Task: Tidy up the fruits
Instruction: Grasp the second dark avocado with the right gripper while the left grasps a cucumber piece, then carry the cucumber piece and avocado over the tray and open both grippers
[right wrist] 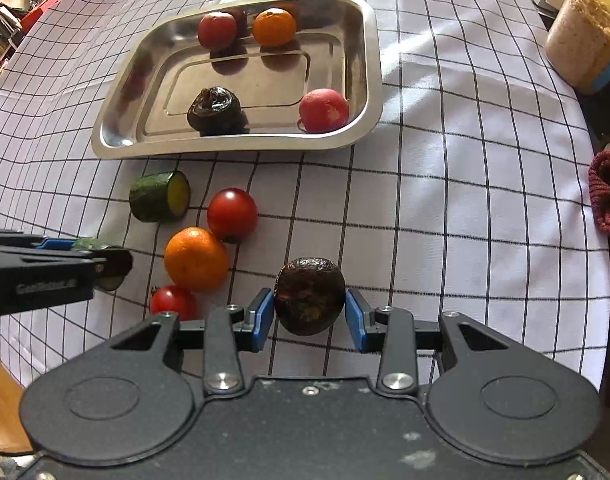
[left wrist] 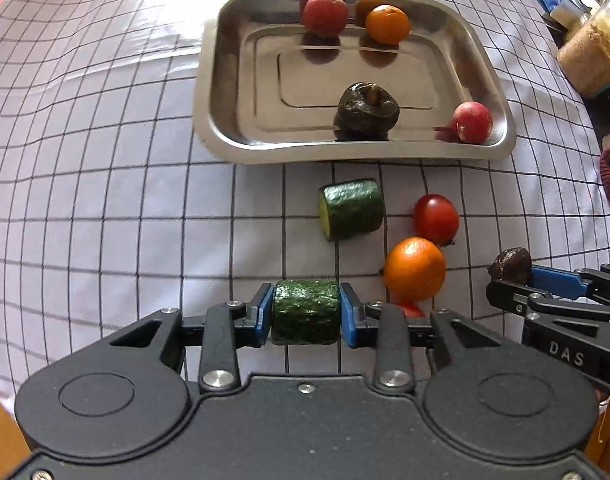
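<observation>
My left gripper (left wrist: 306, 312) is shut on a green cucumber piece (left wrist: 306, 310), held just above the cloth. My right gripper (right wrist: 309, 314) holds a dark wrinkled fruit (right wrist: 309, 300) between its blue pads; it also shows at the right of the left wrist view (left wrist: 511, 264). On the cloth lie a second cucumber piece (right wrist: 159, 196), a red tomato (right wrist: 232, 214), an orange (right wrist: 196, 258) and a small tomato (right wrist: 173, 302). The steel tray (right wrist: 369, 80) holds a red fruit (right wrist: 216, 30), an orange (right wrist: 273, 26), a dark fruit (right wrist: 213, 110) and a pink fruit (right wrist: 324, 110).
The checked cloth (right wrist: 465, 200) covers the table. A jar of brown grains (right wrist: 583, 46) stands at the far right edge. A red knitted cloth (right wrist: 607, 196) lies at the right edge. The left gripper (right wrist: 105, 264) sits close to the loose orange.
</observation>
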Action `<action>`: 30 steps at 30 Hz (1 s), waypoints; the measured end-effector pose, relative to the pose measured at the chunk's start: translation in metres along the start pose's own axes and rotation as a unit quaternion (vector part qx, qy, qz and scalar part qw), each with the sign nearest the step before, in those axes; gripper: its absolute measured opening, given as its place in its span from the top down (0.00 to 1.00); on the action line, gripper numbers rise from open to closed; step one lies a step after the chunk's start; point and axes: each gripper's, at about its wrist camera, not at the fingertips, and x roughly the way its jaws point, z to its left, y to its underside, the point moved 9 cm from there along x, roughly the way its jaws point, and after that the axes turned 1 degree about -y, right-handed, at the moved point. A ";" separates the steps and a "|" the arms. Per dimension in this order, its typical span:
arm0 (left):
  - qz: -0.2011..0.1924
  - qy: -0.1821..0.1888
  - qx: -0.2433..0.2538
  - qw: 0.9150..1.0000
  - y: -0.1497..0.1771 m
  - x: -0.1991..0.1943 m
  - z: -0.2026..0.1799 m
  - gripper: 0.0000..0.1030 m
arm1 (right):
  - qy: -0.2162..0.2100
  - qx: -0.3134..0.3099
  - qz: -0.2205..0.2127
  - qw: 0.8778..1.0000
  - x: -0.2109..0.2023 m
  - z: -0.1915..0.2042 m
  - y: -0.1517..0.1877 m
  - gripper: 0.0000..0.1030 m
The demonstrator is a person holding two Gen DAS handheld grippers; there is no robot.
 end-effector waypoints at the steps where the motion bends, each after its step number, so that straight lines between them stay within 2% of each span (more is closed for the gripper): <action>1: 0.002 0.000 -0.003 1.000 0.002 -0.002 0.001 0.59 | 0.001 0.002 0.004 1.000 0.000 -0.001 0.002 0.61; 9: 0.008 -0.001 -0.036 0.999 0.019 -0.020 0.011 0.59 | 0.008 -0.001 0.023 1.000 -0.005 -0.002 0.019 0.61; 15: -0.002 -0.002 -0.057 0.998 0.013 -0.034 0.018 0.59 | 0.006 -0.004 0.022 1.000 -0.012 0.001 0.019 0.62; 30: -0.041 -0.007 -0.062 0.997 -0.064 -0.046 0.027 0.59 | 0.001 0.001 -0.043 0.999 -0.036 0.017 -0.067 0.62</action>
